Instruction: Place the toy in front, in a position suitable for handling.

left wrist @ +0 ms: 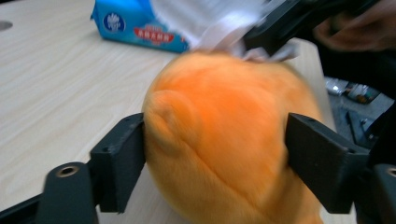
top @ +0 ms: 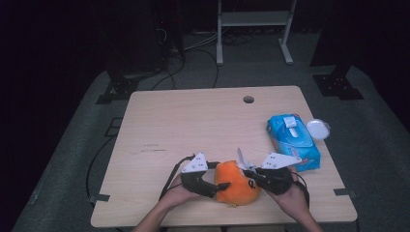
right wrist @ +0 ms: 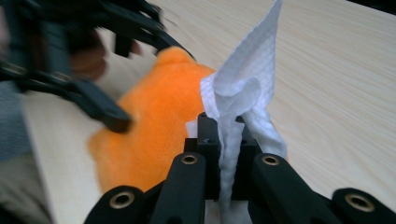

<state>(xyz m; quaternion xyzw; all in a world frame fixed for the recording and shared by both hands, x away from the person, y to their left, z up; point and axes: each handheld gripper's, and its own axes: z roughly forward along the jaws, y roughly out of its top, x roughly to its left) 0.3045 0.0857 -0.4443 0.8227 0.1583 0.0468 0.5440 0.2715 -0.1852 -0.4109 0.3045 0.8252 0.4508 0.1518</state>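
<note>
Orange plush, soft and light by the look of it, sits at the near edge of the pale wooden table (top: 193, 121), where we see from the high view the rounded orange plush toy (top: 237, 186) held between two hand-held tools. The left gripper (top: 218, 186) clasps the toy's left flank; the right gripper (top: 247, 170) meets it from the right with a thin white wet wipe (top: 240, 158) standing up. Right of the toy lies a blue soft pack of wipes (top: 293, 140), a round white lid (top: 318, 128) beside it. Beyond, a dark room, grey floor, cables.

In the left gripper view, the jaws press into the toy (left wrist: 224, 140), which dents under them; we judge it squashy, best gripped across its middle.

In the right gripper view, the jaws are clamped on the wipe (right wrist: 243, 93), limp and easily torn, just right of the toy (right wrist: 149, 135).
</note>
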